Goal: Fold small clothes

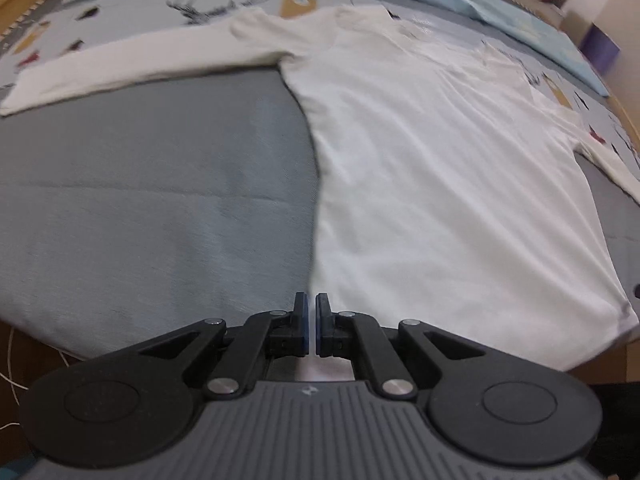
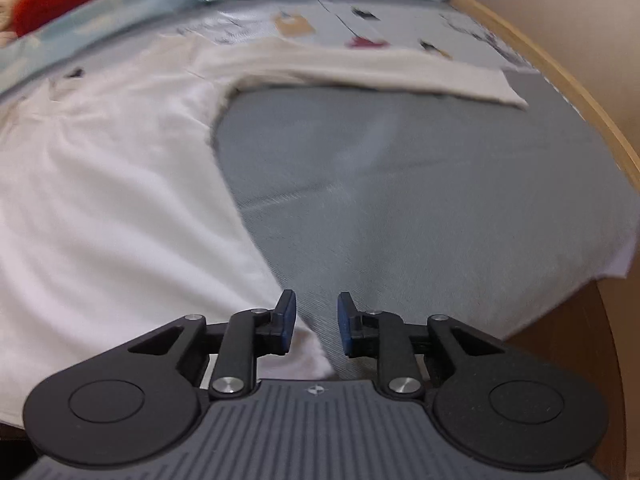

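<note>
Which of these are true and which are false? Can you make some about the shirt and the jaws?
1. The shirt is white. True.
2. The shirt is folded into a small square. False: it lies spread out, both sleeves out to the sides.
3. The left gripper has its jaws almost together. True.
4. The right gripper has its jaws shut tight. False: they stand apart.
5. The shirt lies on a red cloth. False: the cloth under it is grey.

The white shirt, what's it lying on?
The white shirt lies spread flat on a grey sheet, its far part over a patterned cloth. Whatever sits directly beneath the shirt's body is covered.
</note>
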Available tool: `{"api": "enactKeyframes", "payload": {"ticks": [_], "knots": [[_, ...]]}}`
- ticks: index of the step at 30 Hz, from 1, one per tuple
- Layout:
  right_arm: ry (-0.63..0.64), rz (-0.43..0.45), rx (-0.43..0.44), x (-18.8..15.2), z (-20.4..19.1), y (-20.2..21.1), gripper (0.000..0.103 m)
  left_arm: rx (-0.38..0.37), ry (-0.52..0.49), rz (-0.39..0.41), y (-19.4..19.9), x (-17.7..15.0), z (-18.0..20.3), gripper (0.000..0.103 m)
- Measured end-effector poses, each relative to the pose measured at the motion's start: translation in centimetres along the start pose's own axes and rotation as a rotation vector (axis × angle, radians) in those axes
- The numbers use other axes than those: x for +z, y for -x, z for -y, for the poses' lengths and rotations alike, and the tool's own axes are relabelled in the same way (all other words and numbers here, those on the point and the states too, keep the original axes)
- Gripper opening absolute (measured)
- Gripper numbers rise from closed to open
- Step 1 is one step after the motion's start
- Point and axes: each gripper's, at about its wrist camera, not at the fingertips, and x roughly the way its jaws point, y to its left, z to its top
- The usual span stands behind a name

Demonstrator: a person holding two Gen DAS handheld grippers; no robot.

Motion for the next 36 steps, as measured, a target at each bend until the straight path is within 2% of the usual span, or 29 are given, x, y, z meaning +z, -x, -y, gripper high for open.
{"api": "enactKeyframes", "payload": {"ticks": [2, 3, 5, 8, 9, 10, 12, 14, 16, 18, 20, 22, 27, 30, 32, 36], "knots": [[0.042, -0.043, 0.023, -0.3, -0.4, -0.7, 0.025, 0.025, -0.022, -0.064, -1.5, -0.5, 0.3, 0.011], [0.063, -0.091, 0.016, -0.6, -0.7, -1.6, 0.028, 0.067, -0.040, -0.122, -2.6, -1.0, 0.2, 0.022], [0.098, -0.166, -0.029, -1.2, -1.1, -3.3, 0.029, 0.085, -0.053, -0.126, -2.8, -1.1, 0.4, 0.023], [0.089, -0.098, -0.031, -0.9, -1.2, -2.5, 0.029, 0.074, -0.067, -0.061, -1.6, -0.7, 1.1, 0.023], [0.080, -0.105, -0.026, -0.9, -1.1, -2.6, 0.030, 0.054, -0.074, -0.049, -1.5, -0.6, 1.3, 0.023], [0.080, -0.131, -0.040, -0.9, -1.0, -3.0, 0.030, 0.049, -0.083, -0.063, -1.8, -0.7, 1.5, 0.025], [0.083, -0.176, -0.064, -1.4, -1.2, -3.8, 0.032, 0.093, -0.103, -0.127, -3.1, -1.1, 1.7, 0.029], [0.089, -0.145, -0.066, -1.4, -1.4, -3.2, 0.032, 0.105, -0.078, -0.078, -2.4, -0.5, 1.8, 0.030], [0.068, -0.068, -0.041, -0.8, -1.4, -1.9, 0.032, 0.097, -0.042, 0.019, -0.9, 0.1, 1.6, 0.031], [0.055, 0.019, -0.023, -0.1, -1.5, -0.4, 0.033, 0.092, -0.013, 0.094, 0.4, 0.9, 1.6, 0.039], [0.041, 0.110, -0.010, 0.6, -1.3, 1.3, 0.034, 0.085, 0.010, 0.139, 1.1, 1.5, 1.7, 0.044], [0.037, 0.182, -0.008, 1.1, -1.3, 2.6, 0.034, 0.090, 0.021, 0.164, 1.4, 2.1, 1.9, 0.045], [0.030, 0.277, -0.012, 3.2, -1.6, 4.0, 0.035, 0.114, 0.004, 0.262, 3.3, 3.1, 3.3, 0.053], [0.013, 0.306, 0.037, 4.5, -2.5, 4.9, 0.035, 0.151, -0.032, 0.326, 3.9, 4.0, 4.5, 0.055], [0.024, 0.332, 0.056, 5.5, -3.7, 5.1, 0.035, 0.145, -0.032, 0.353, 4.2, 4.3, 4.9, 0.059], [0.039, 0.373, 0.117, 7.5, -6.8, 5.3, 0.034, 0.121, 0.005, 0.380, 4.6, 5.7, 5.0, 0.059]]}}
